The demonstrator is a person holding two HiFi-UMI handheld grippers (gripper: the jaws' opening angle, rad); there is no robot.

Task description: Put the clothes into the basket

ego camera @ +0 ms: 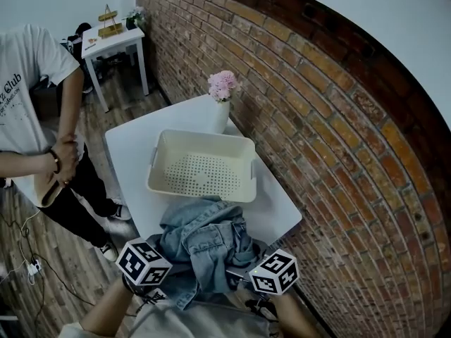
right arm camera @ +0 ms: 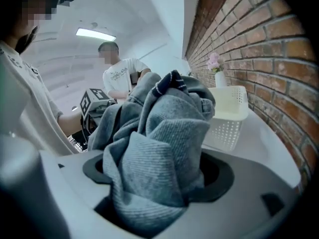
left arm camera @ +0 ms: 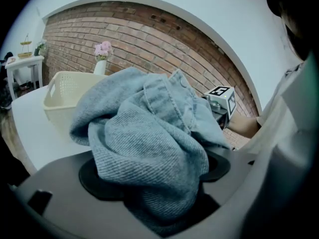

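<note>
Blue denim clothes (ego camera: 204, 241) fill both grippers. Left gripper (ego camera: 144, 263) and right gripper (ego camera: 275, 273) fingers look squeezed on the bunch, though cloth hides the tips. Straight ahead of the fingers waits the white basket (ego camera: 211, 136), both hands equally near.

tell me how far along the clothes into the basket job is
Done: the denim garment is gathered, and the left gripper and right gripper are both shut on it, cloth bunched between their fingers. In hand: it is held at the near edge of the table, short of the basket. Left: the basket is empty, so the garment must go over its rim and be released.
</note>
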